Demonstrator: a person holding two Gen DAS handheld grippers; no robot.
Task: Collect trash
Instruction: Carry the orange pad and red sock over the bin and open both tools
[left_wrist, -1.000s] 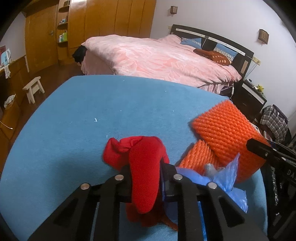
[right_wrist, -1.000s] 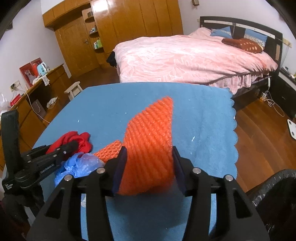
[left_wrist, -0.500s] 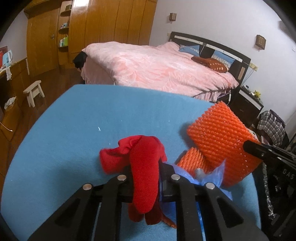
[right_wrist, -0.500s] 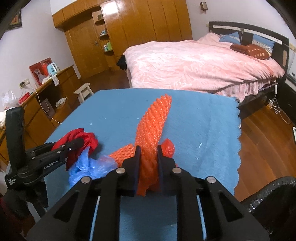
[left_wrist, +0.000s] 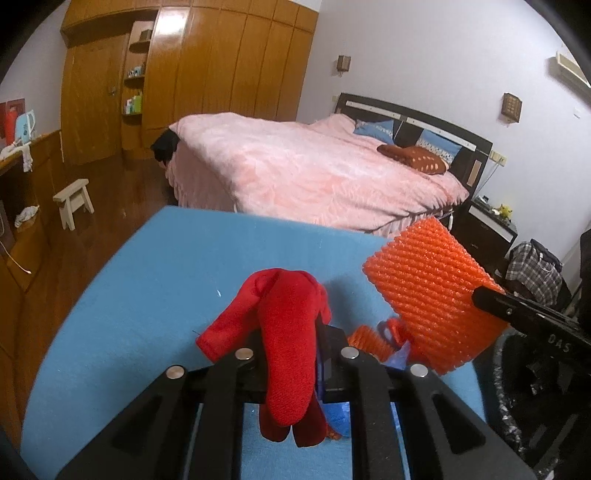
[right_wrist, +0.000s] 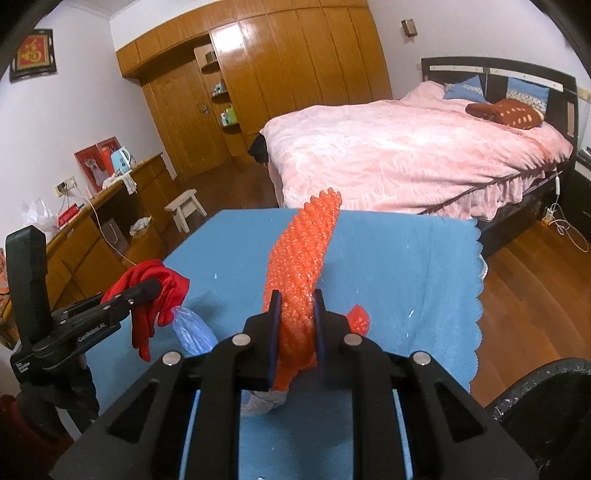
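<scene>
My left gripper (left_wrist: 291, 343) is shut on a red cloth (left_wrist: 288, 332), which hangs over its jaws above the blue table (left_wrist: 155, 295); it also shows in the right wrist view (right_wrist: 155, 295). My right gripper (right_wrist: 295, 325) is shut on an orange foam net (right_wrist: 303, 266), held upright above the table; the net also shows in the left wrist view (left_wrist: 432, 295). A blue plastic bag (right_wrist: 192, 328) and a smaller orange net piece (left_wrist: 369, 339) lie below the grippers. A red scrap (right_wrist: 358, 317) sits beside the right jaws.
A black-lined trash bin (right_wrist: 546, 398) stands by the table's near right corner. A pink bed (right_wrist: 406, 155) is beyond the table, a wooden wardrobe (right_wrist: 258, 74) behind it, a small stool (right_wrist: 184, 210) and a desk (right_wrist: 92, 229) to the left.
My right gripper closed on the orange net and lifted it off the table. My left gripper rose with the red cloth still held.
</scene>
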